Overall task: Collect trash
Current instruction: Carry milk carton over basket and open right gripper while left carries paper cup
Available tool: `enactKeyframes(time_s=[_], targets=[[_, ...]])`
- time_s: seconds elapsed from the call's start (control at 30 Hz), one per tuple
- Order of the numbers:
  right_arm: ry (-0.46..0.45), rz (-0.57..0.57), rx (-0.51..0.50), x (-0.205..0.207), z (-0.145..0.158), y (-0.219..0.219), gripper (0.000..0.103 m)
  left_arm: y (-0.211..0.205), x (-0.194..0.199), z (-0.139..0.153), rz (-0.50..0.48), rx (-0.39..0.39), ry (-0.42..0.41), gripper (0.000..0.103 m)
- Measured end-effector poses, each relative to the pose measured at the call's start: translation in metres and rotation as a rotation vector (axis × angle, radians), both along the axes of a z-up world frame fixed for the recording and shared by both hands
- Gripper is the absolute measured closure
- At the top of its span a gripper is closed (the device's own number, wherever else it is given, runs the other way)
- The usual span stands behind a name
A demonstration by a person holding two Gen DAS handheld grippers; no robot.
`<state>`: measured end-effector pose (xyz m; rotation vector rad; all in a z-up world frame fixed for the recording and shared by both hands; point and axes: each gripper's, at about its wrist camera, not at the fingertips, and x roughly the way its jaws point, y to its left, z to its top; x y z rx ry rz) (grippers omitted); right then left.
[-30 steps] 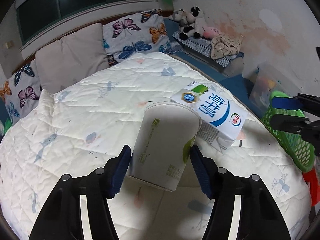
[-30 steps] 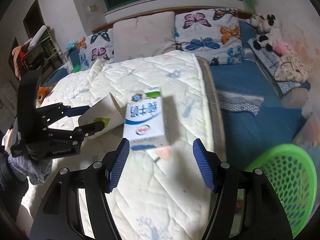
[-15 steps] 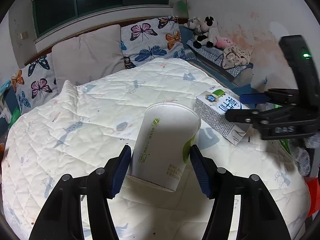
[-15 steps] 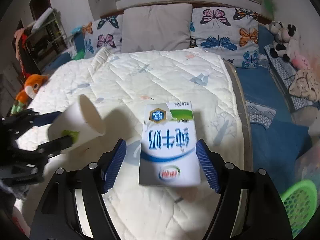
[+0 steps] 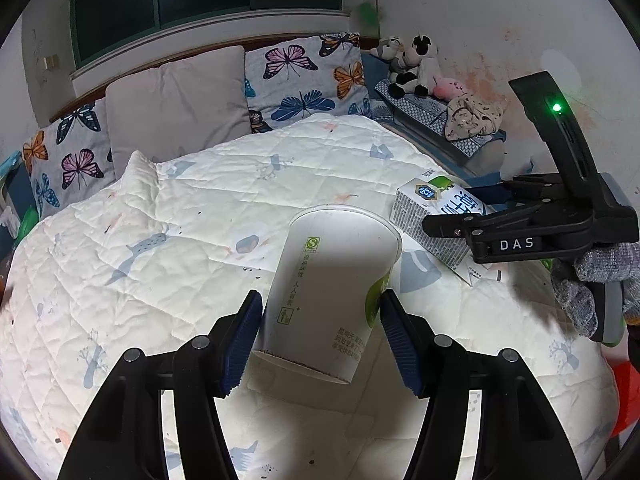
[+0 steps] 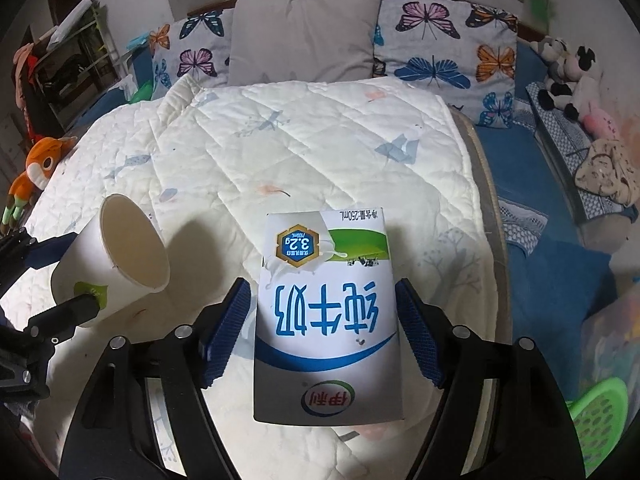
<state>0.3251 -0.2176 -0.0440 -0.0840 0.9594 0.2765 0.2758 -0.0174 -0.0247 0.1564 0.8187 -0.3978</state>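
Note:
A white paper cup (image 5: 332, 280) with green print hangs tilted above the bed, and my left gripper (image 5: 320, 300) is shut on its lower half. The right wrist view shows the cup (image 6: 116, 256) at the left, mouth open toward the camera. A white and blue milk carton (image 6: 324, 320) lies flat on the quilt. My right gripper (image 6: 322, 284) straddles it, its jaws closing, and the blue pads meet the carton's two long sides. In the left wrist view the carton (image 5: 432, 216) lies right of the cup, with the right gripper (image 5: 452, 208) around it.
The bed's white quilt (image 5: 160, 240) fills the middle, with grey and butterfly pillows (image 6: 304, 28) at its head. A green mesh basket (image 6: 596, 428) stands on the floor at the lower right. Plush toys (image 6: 568, 72) lie on a bench at right. A gloved hand (image 5: 592, 280) holds the right gripper.
My right gripper came forward and down over the carton, which now sits between its jaws; the jaws widened, then narrowed. The left gripper shifted sideways early on, still holding the cup.

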Motion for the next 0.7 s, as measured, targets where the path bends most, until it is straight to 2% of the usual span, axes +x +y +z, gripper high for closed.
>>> enactKeyframes(time_s=[0.2, 0.7], targets=[[-0.025, -0.003, 0.024, -0.016, 0.011, -0.004, 0.038, -0.002, -0.007, 0.004, 0.002, -0.007, -0.005, 0.044], [-0.118, -0.044, 0.076, -0.103, 0.055, -0.036, 0.038, -0.042, -0.059, 0.026, -0.061, -0.035, -0.041, 0.044]])
